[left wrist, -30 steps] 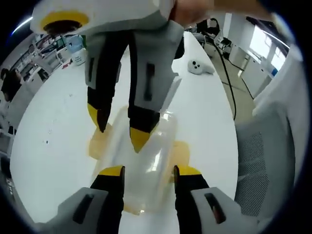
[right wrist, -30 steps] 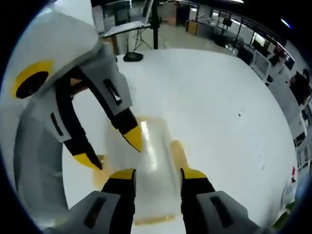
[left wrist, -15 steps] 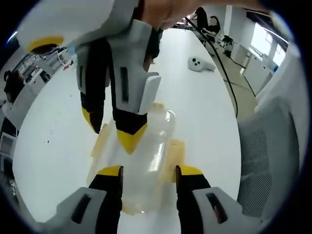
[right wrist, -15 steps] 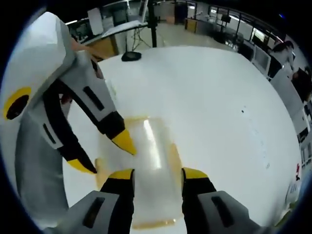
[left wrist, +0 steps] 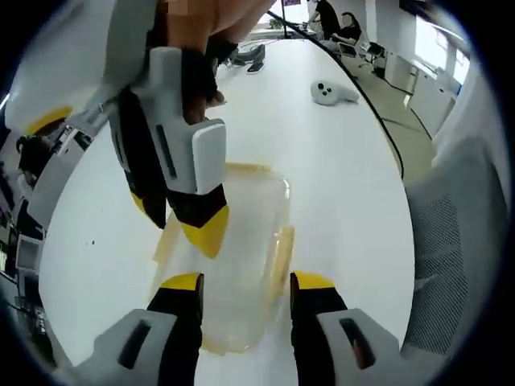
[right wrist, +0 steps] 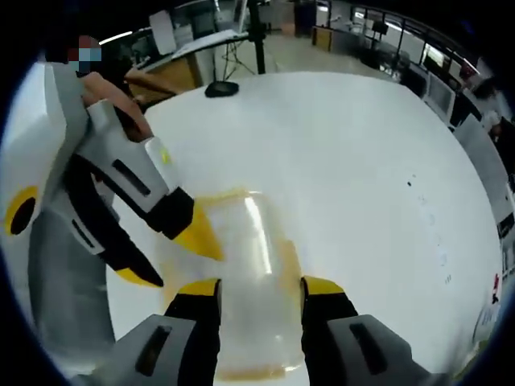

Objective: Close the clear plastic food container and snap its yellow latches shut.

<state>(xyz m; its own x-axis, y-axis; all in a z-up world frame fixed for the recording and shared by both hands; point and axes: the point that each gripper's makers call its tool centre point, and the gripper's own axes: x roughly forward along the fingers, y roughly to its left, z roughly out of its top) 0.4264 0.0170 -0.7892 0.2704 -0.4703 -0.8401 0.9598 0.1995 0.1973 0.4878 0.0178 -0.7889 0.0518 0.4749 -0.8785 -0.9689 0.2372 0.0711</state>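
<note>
Clear container, both grippers over it

We see container (left wrist: 241,257) on white table (left wrist: 338,185). L gripper (left wrist: 245,283) jaws apart, straddling it. R gripper (right wrist: 251,288) likewise spread, gripping nothing. Yellow latch (left wrist: 283,249) at side.

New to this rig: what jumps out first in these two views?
The clear plastic food container with yellow latches sits on the white table, right between both grippers' yellow-tipped jaws. In the left gripper view the right gripper reaches down from the top with jaws apart over the lid; in the right gripper view the left gripper comes in from the left. A small white controller-like device lies further along the table.
</note>
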